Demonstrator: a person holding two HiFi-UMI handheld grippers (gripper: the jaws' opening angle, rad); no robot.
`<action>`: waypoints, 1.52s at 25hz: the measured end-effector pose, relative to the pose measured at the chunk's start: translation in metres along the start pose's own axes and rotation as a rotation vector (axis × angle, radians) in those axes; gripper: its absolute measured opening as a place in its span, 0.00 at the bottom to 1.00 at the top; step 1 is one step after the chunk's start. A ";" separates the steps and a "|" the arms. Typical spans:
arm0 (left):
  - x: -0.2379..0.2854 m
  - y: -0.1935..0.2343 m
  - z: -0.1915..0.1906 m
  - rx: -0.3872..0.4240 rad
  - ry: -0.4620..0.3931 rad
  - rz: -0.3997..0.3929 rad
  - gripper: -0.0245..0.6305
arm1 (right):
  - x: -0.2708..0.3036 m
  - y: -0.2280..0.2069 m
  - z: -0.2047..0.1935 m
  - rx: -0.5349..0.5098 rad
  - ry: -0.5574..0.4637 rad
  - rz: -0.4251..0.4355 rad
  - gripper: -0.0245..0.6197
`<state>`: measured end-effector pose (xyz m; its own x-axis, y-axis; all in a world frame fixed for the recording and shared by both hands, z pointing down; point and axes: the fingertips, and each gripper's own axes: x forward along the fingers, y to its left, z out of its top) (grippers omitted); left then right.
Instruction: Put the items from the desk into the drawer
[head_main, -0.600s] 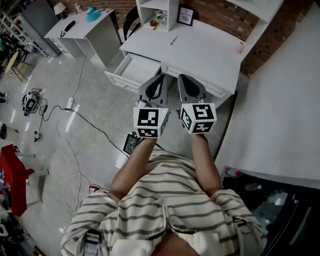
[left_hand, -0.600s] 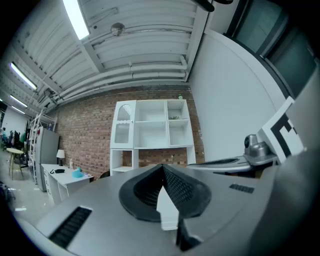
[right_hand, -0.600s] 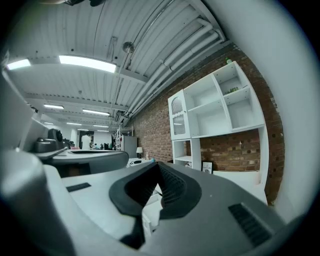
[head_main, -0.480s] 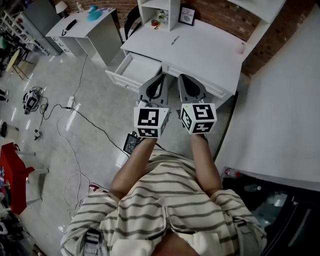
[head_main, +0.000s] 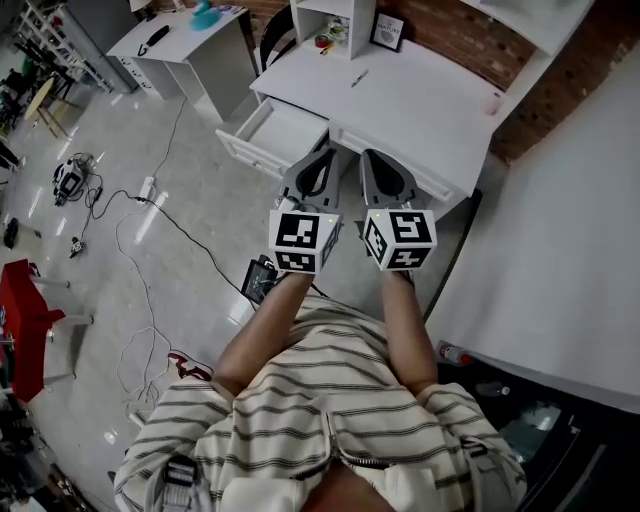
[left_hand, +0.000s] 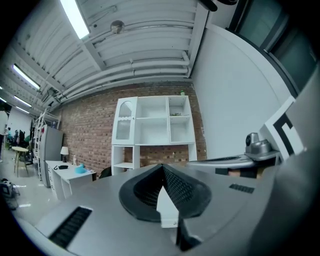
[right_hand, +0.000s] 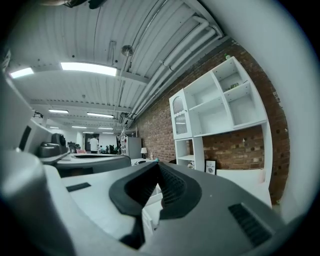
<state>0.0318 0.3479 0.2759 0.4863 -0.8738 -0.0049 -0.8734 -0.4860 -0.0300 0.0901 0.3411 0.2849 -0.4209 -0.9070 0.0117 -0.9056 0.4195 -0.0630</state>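
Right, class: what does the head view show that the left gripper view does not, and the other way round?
Only the head view: the open drawer, the pen on the desk top, the floor cables and the person's striped shirt. Only the left gripper view: the ceiling lights and the shelf unit's upper compartments. Both: the left gripper, its jaws shut and empty, the brick wall, and the side desk with a teal object on it.
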 end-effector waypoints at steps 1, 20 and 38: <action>0.000 -0.003 0.000 0.001 0.001 0.007 0.05 | -0.003 -0.002 -0.001 0.002 0.000 0.003 0.06; 0.011 -0.044 -0.036 0.001 0.068 0.048 0.05 | -0.031 -0.054 -0.025 0.035 0.029 -0.001 0.06; 0.127 0.017 -0.043 -0.034 0.018 0.057 0.05 | 0.082 -0.109 -0.030 -0.011 0.047 0.004 0.06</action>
<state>0.0781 0.2275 0.3175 0.4359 -0.8999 0.0128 -0.9000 -0.4359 0.0040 0.1527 0.2217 0.3232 -0.4264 -0.9026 0.0587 -0.9043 0.4238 -0.0518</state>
